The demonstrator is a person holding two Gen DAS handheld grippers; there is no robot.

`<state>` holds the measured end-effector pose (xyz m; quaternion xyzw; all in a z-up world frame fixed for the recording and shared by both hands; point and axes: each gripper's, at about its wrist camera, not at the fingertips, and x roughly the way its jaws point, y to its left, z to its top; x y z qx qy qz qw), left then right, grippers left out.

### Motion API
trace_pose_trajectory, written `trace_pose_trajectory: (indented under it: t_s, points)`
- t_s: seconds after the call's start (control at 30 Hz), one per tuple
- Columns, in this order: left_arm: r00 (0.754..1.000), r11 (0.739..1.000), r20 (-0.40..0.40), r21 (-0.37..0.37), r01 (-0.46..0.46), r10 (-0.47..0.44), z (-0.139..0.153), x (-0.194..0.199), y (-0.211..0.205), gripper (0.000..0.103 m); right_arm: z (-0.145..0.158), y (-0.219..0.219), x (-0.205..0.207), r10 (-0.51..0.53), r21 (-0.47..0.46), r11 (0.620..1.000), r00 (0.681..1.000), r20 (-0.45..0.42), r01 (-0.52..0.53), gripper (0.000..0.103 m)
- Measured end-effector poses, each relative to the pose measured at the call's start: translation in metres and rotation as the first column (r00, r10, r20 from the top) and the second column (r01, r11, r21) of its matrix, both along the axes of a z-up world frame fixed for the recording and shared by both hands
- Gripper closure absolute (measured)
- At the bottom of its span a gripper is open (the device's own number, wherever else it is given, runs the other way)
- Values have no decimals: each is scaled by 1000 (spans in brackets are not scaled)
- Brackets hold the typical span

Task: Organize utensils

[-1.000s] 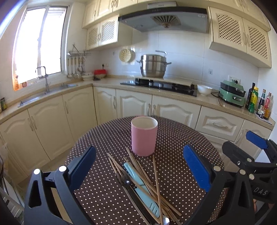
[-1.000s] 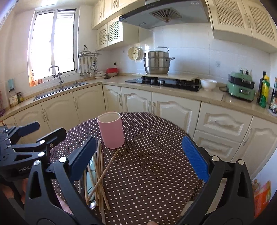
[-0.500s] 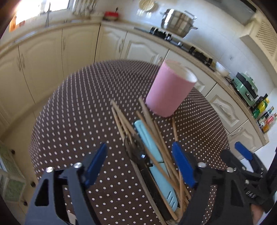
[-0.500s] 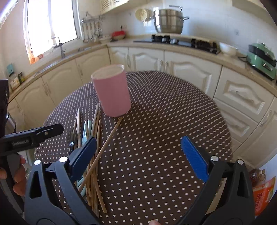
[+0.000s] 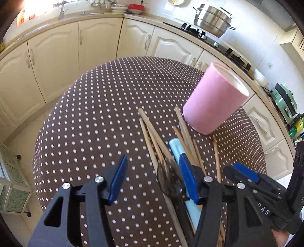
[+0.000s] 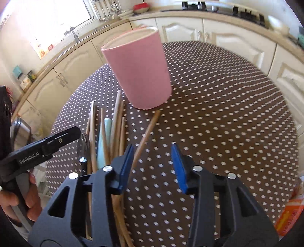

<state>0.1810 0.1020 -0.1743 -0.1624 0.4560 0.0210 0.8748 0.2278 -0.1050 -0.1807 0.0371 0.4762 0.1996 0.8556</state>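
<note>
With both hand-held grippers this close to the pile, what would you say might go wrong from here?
The chopsticks lie crossed over the blue handle, so closing the left hand-held gripper may catch several or scatter them. The right hand-held gripper hovers alongside; they might collide. Long sticks could tip the pink cup.

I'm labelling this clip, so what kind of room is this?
A home kitchen, most likely: a steel pot on a hob, a sink tap under the window, and cream cabinets round a dotted table.
</note>
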Motion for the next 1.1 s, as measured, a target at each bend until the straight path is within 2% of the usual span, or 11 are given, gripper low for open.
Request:
trace_pose_trajectory:
  t_s: [0.13, 0.2, 0.3, 0.37, 0.47, 0.53, 0.7, 1.1]
  points:
    - [1000, 1000, -6, 28, 1, -1, 5, 8, -3, 55, -11, 9, 14, 17, -5, 1000, 998, -58, -17, 73]
    - [1000, 1000, -17, 12, 7, -7, 5, 13, -3, 60, -12, 12, 17, 17, -19, 1000, 998, -58, -18, 76]
    - [999, 1000, -37, 4, 2, -2, 5, 20, -1, 61, -12, 18, 23, 34, -42, 998, 997, -72, -37, 78]
    - [999, 1000, -49, 0, 0, 0, 6, 26, -1, 63, -11, 24, 28, 50, -64, 996, 996, -79, -55, 89]
    - [998, 1000, -68, 8, 2, -2, 5, 31, -3, 69, -9, 22, 33, 57, -63, 996, 995, -87, -63, 96]
    - [996, 1000, -86, 12, -6, 7, 3, 35, -2, 77, -10, 19, 38, 59, -48, 997, 994, -94, -64, 96]
    - [993, 1000, -118, 15, -25, 27, -2, 50, 1, 83, -9, 15, 43, 60, -54, 996, 995, -85, -64, 97]
    - [987, 999, -161, 36, -21, 27, -12, 74, -9, 84, -8, 10, 47, 65, -56, 996, 994, -90, -70, 97]
